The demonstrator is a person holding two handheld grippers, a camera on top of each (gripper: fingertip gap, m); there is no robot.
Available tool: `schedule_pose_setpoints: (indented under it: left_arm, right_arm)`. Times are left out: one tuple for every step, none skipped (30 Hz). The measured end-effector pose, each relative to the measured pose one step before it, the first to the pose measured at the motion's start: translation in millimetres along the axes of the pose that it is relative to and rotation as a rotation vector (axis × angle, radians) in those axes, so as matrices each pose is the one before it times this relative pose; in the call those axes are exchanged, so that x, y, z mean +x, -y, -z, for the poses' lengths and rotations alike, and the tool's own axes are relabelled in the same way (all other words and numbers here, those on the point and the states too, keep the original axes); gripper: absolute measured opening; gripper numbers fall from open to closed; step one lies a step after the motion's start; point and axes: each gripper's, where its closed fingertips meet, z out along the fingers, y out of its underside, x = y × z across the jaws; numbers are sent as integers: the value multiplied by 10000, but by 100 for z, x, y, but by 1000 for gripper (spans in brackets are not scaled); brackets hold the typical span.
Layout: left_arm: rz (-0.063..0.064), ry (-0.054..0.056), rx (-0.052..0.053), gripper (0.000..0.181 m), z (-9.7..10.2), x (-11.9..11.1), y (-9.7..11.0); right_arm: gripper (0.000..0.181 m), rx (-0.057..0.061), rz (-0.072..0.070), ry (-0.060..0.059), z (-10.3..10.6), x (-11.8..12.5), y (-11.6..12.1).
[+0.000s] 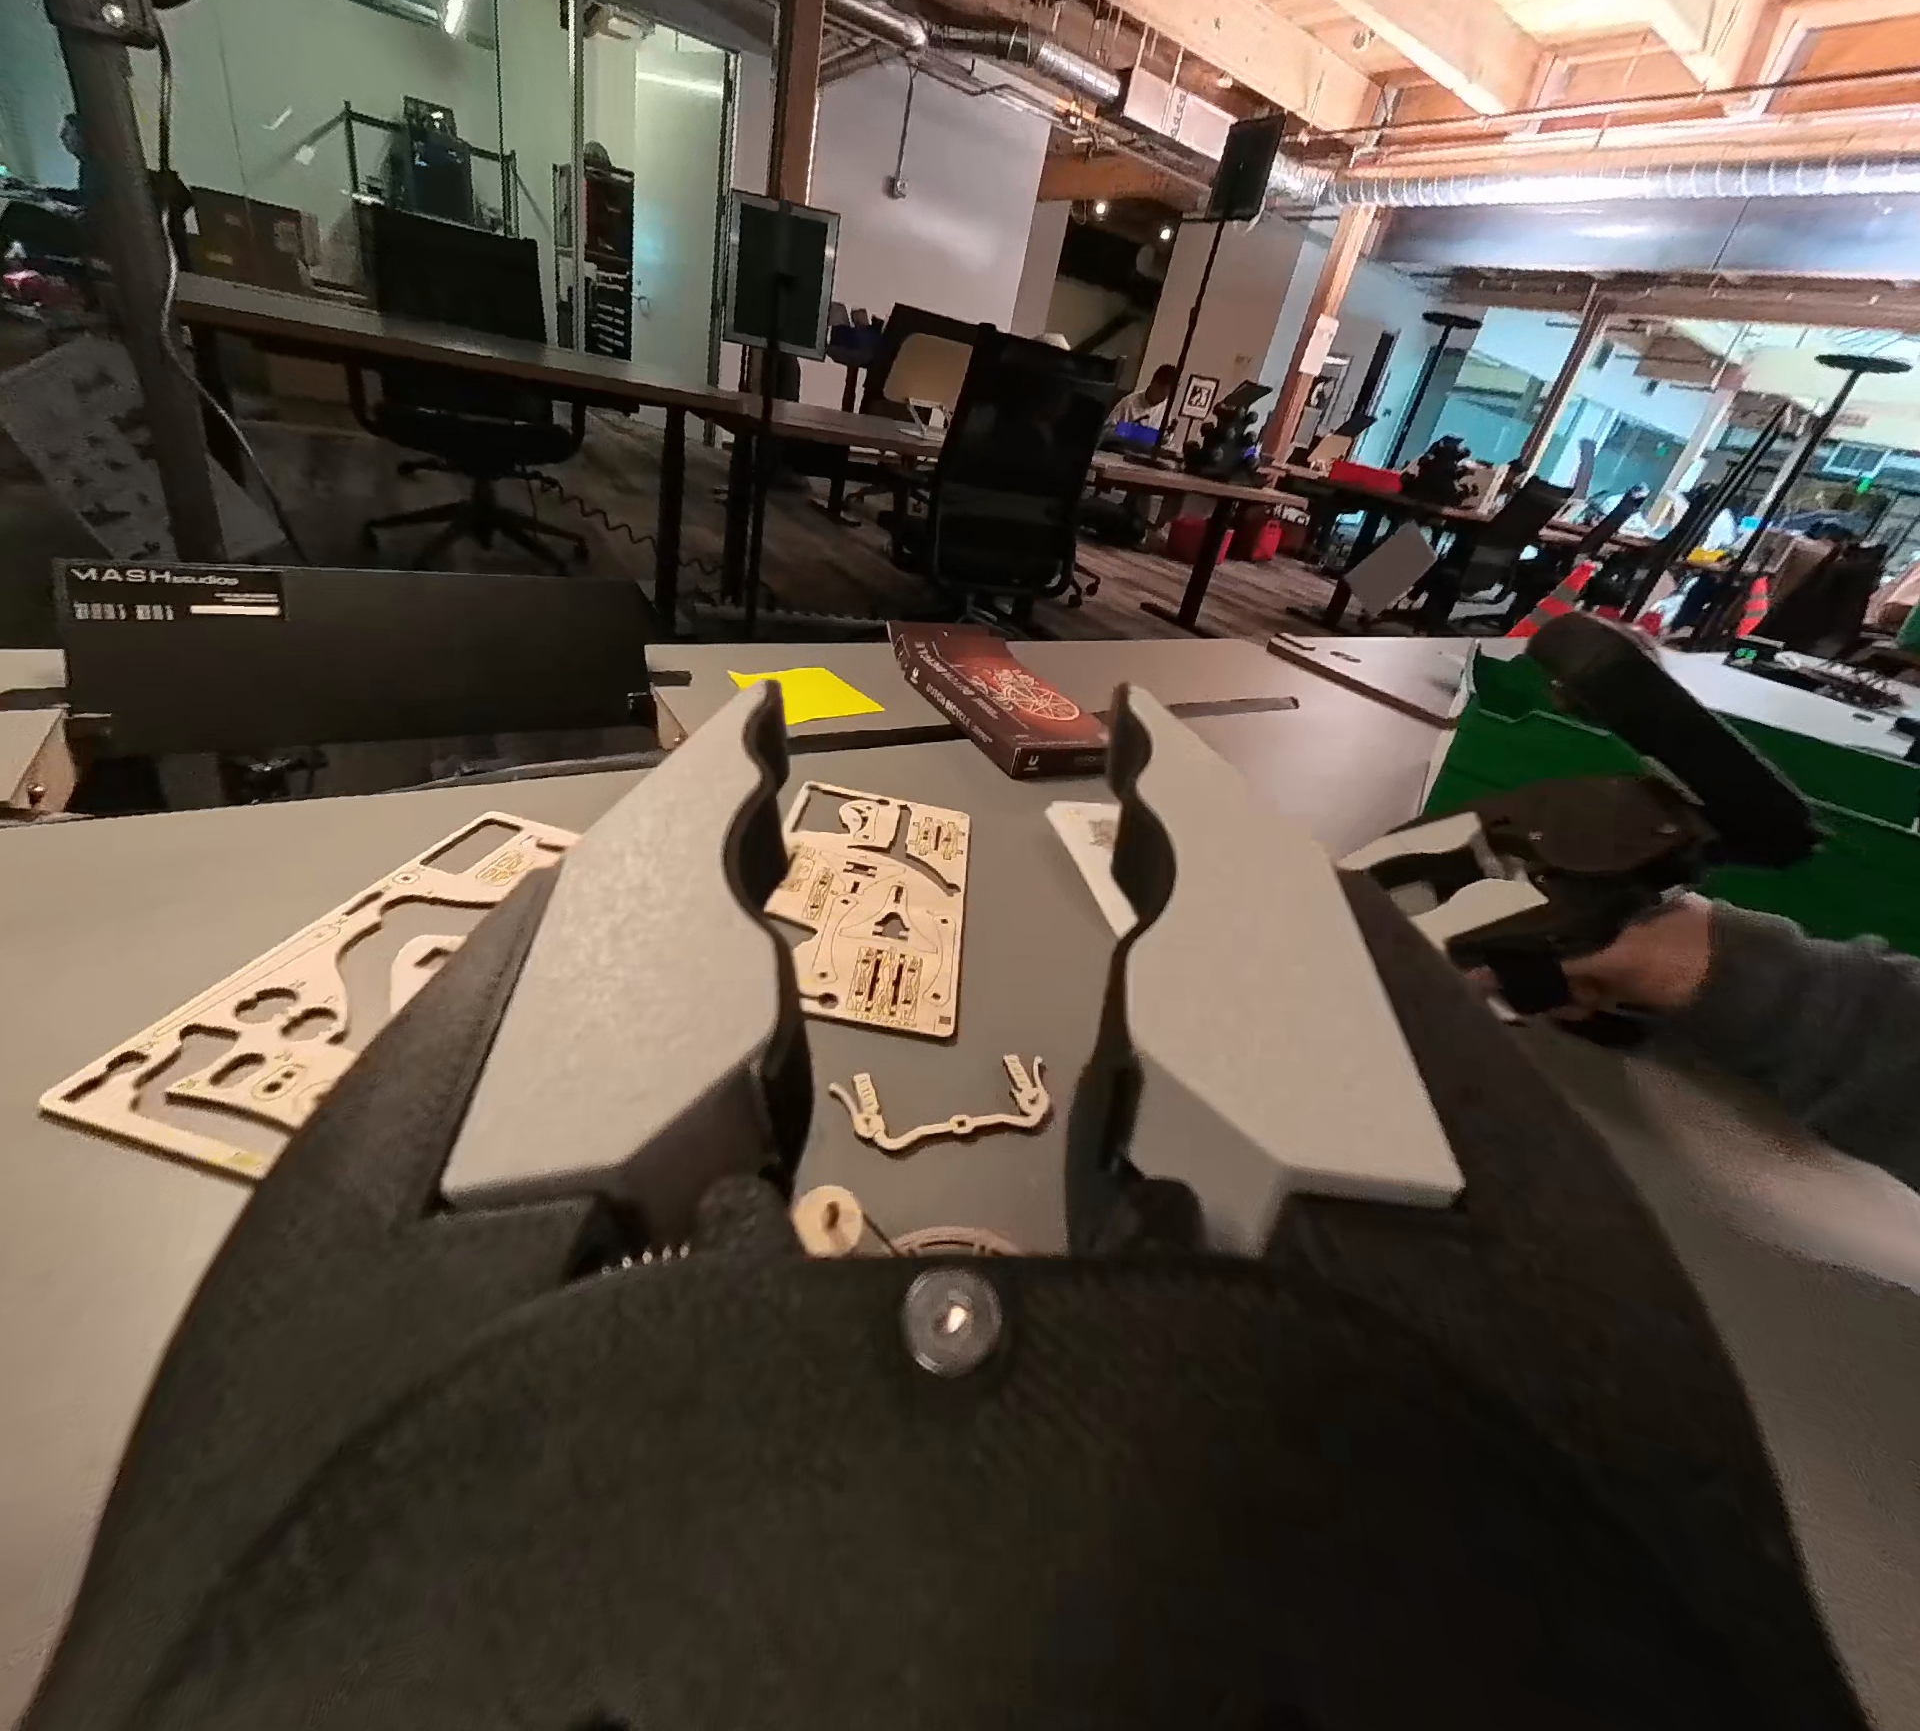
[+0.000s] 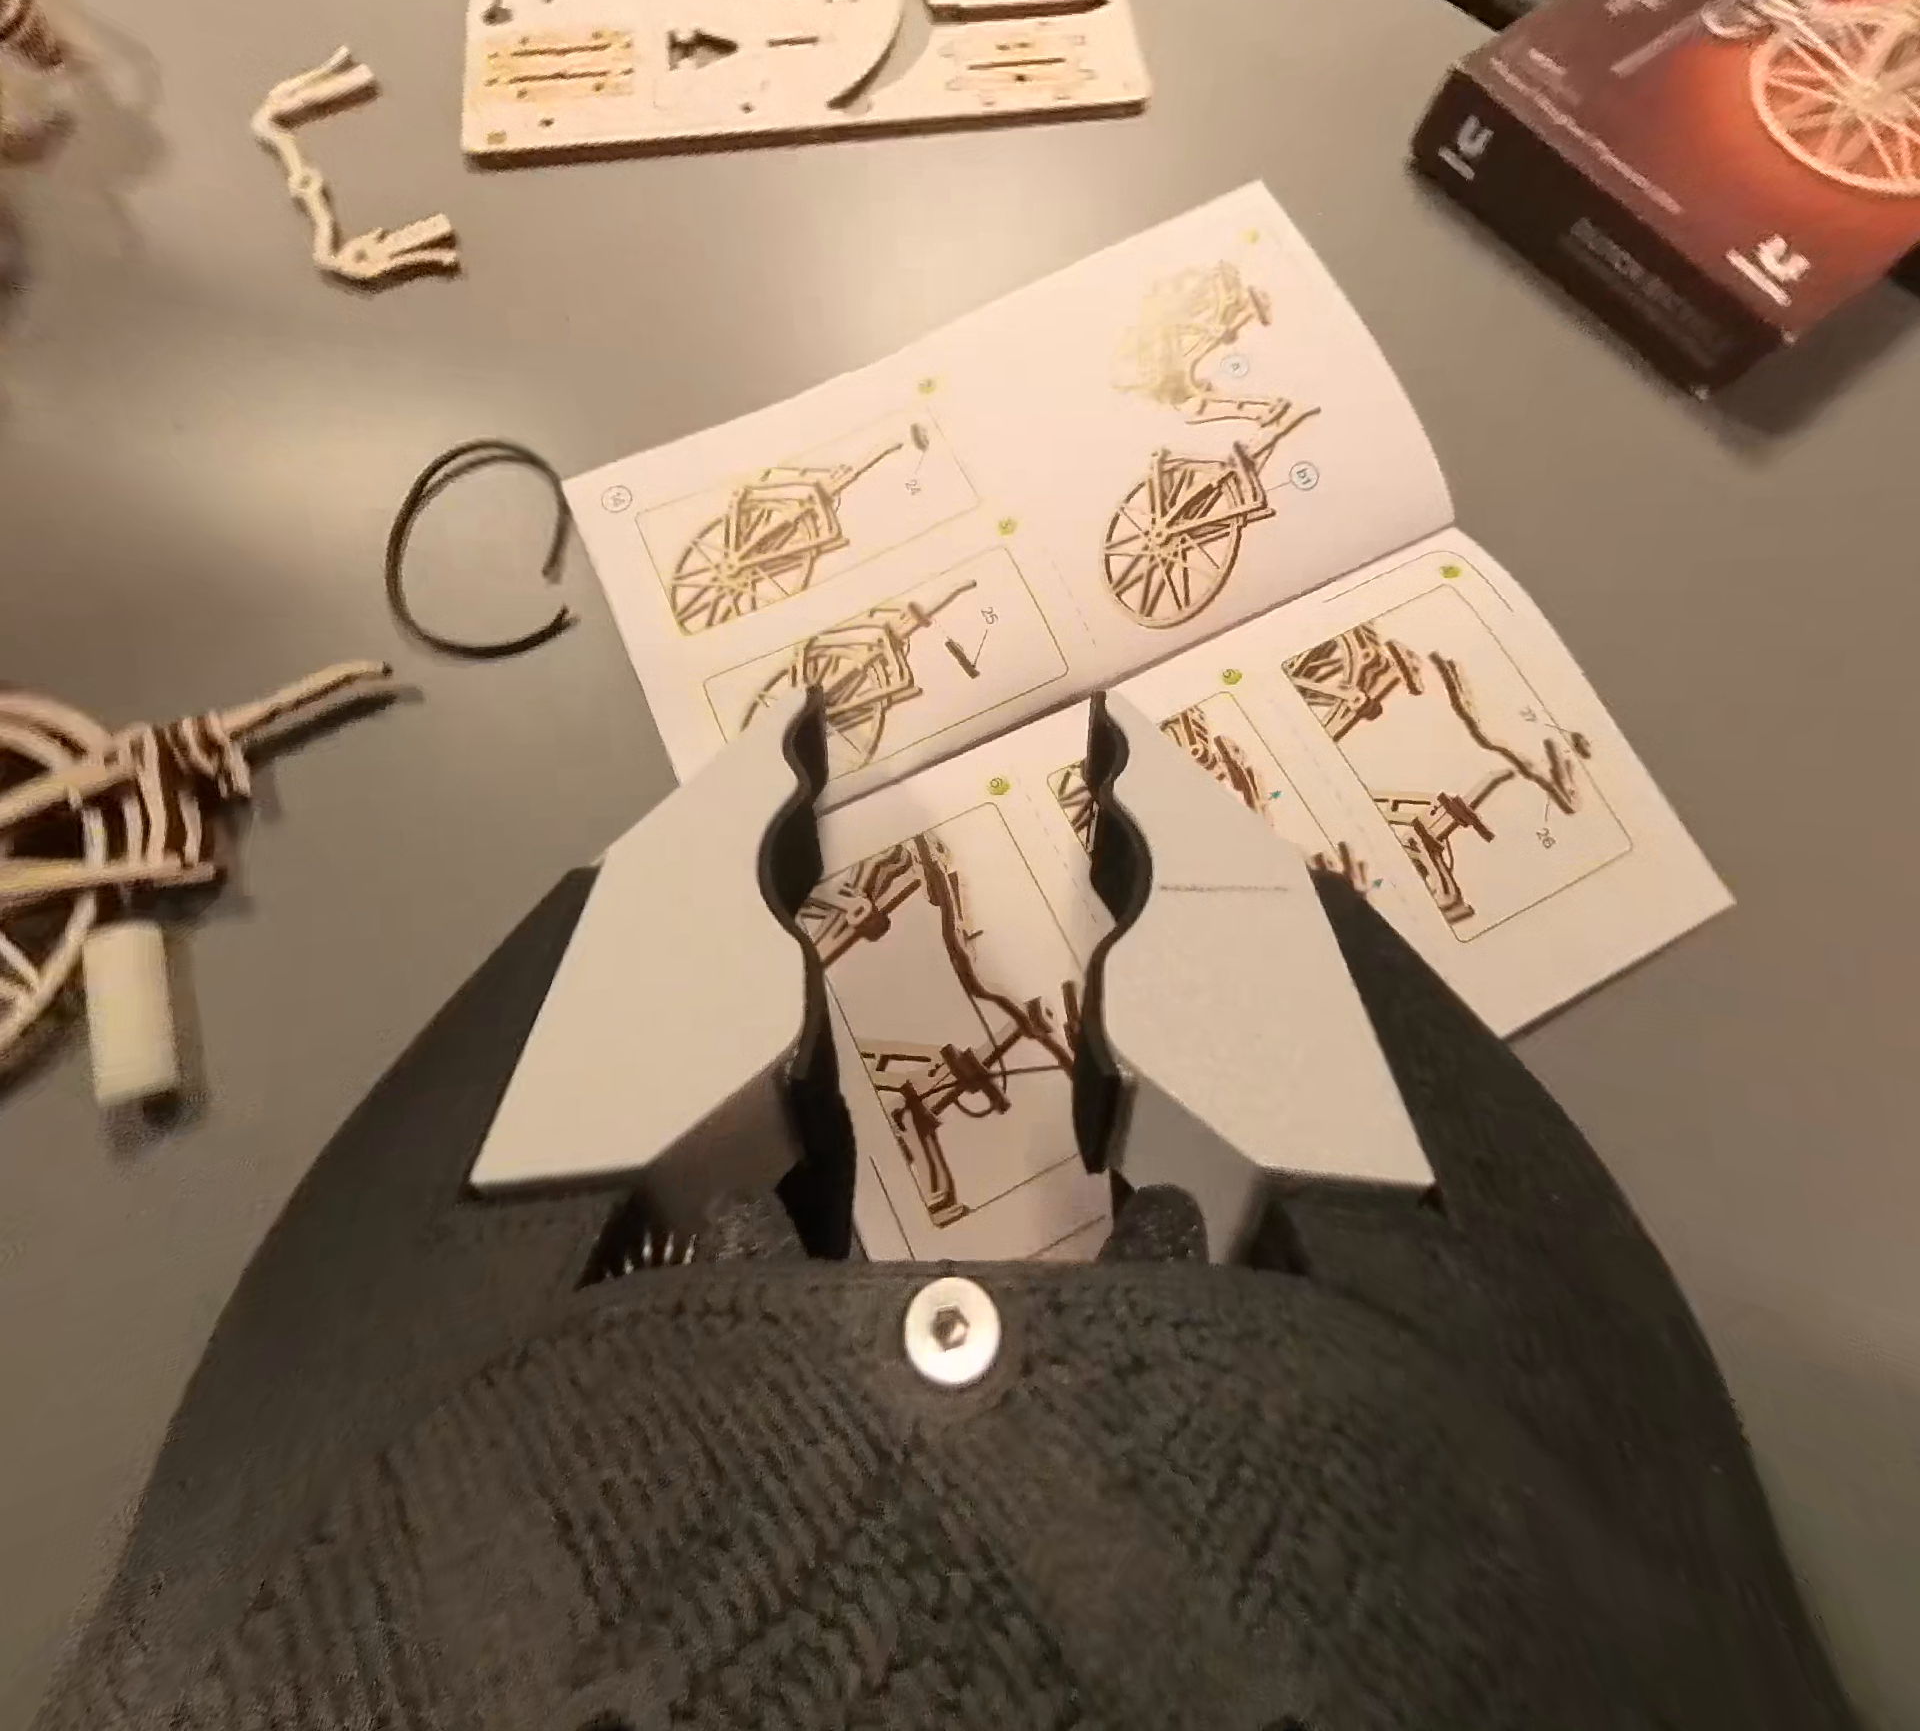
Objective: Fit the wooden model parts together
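My left gripper [image 1: 940,725] is open and empty above the grey table [image 1: 208,933]. Below it lie a small wooden handlebar part [image 1: 940,1110], a wooden parts sheet [image 1: 883,912] and a larger punched-out sheet [image 1: 291,995]. My right gripper [image 2: 951,715] is open and empty over the open instruction booklet [image 2: 1039,559]; it also shows at the right of the left wrist view [image 1: 1455,881], held by a hand. In the right wrist view I see the handlebar part [image 2: 353,175], the parts sheet [image 2: 800,8], a partly built wooden wheel assembly [image 2: 125,798] at the left edge and a thin black ring [image 2: 468,559].
The dark kit box [image 2: 1704,123] lies at the far right of the table, with a yellow paper [image 1: 805,694] beyond it. A small white tube [image 2: 130,1006] lies by the wheel assembly. A green bin [image 1: 1662,788] stands at the right. Office desks and chairs fill the background. Left tips to right tips: about 30 centimeters.
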Motion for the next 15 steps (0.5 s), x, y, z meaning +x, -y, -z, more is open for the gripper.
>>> schedule_pose_setpoints:
  left_arm:
    - [94,-88,154,62,-1,228,110]
    - [63,-157,138,66,-59,388,-3]
    - [5,-212,36,68,-70,522,-171]
    - [-127,-167,-30,68,-96,515,-297]
    - [-249,-39,-18,68,-58,383,-320]
    - [-325,45,77,68,10,341,-190]
    - [-353,20,160,68,93,410,-34]
    - [-363,-3,236,67,165,465,90]
    - [-333,62,348,67,202,403,234]
    - [-192,27,326,67,198,471,223]
    - [-84,-177,211,67,115,761,89]
    - [-94,-296,42,67,7,916,-166]
    - [-172,-214,-77,67,-70,731,-328]
    - [-214,-145,-123,67,-118,549,-362]
    - [-213,-121,-112,66,-120,437,-313]
  right_arm:
    - [48,-51,422,383,44,110,-33]
    - [48,-36,479,425,37,48,22]
    - [49,-9,438,403,11,51,23]
    - [50,-34,236,345,35,72,-8]
    - [56,41,187,384,119,-198,108]
    - [57,282,229,165,342,-213,479]
    - [57,640,391,-73,650,-253,1016]
    - [57,930,501,-260,935,-267,1436]
    - [55,1040,477,-439,1080,-98,1601]
    - [54,1028,457,-580,1124,154,1492]
    - [52,980,480,-758,1181,437,1273]
    - [49,930,496,-967,1228,764,1052]
    - [44,885,461,-995,1205,850,842]
    - [43,716,361,-814,1023,710,569]
    - [41,339,295,-493,636,460,180]
